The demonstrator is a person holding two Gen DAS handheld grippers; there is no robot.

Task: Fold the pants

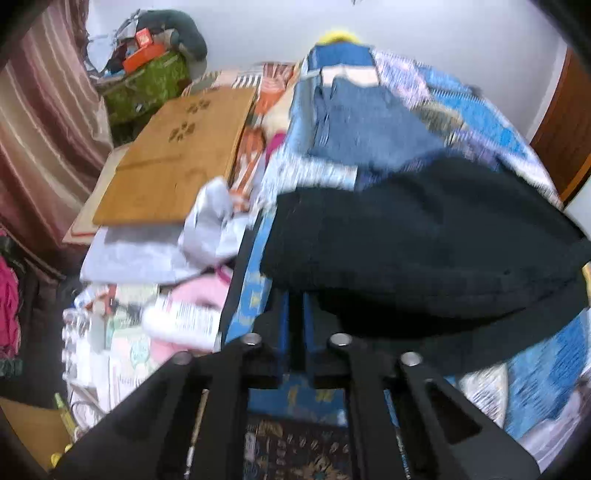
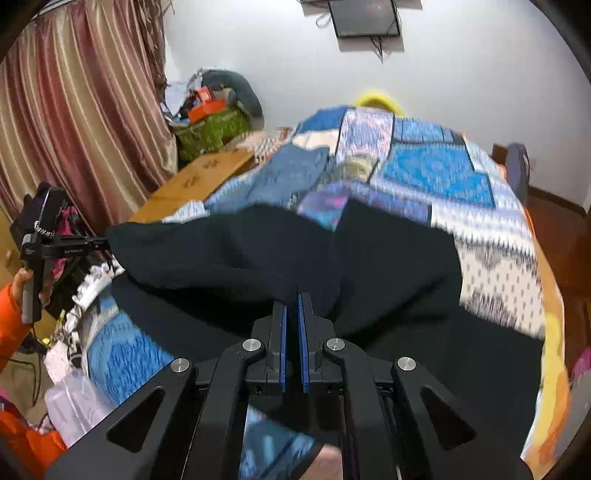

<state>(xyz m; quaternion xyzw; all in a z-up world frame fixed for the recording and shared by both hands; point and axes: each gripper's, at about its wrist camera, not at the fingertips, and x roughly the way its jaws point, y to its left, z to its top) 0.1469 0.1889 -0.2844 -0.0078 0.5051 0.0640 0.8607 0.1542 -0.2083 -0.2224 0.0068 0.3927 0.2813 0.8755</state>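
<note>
The black pants [image 1: 424, 236] lie across a blue patchwork quilt [image 1: 491, 129], with one edge raised off the bed. In the left wrist view my left gripper [image 1: 295, 297] is shut on that raised edge, and the cloth drapes over its blue pads. In the right wrist view the pants [image 2: 258, 251] sag between both grippers. My right gripper [image 2: 292, 297] is shut on the near fold of the cloth. The left gripper [image 2: 105, 242] pinches the far left corner, and a hand in an orange sleeve [image 2: 22, 291] holds it.
Folded blue jeans [image 1: 369, 129] lie further up the quilt. A wooden board [image 1: 177, 155] and loose clutter [image 1: 155, 314] fill the floor to the left of the bed. A striped curtain [image 2: 74, 110] hangs at the left. A screen [image 2: 364, 18] is on the wall.
</note>
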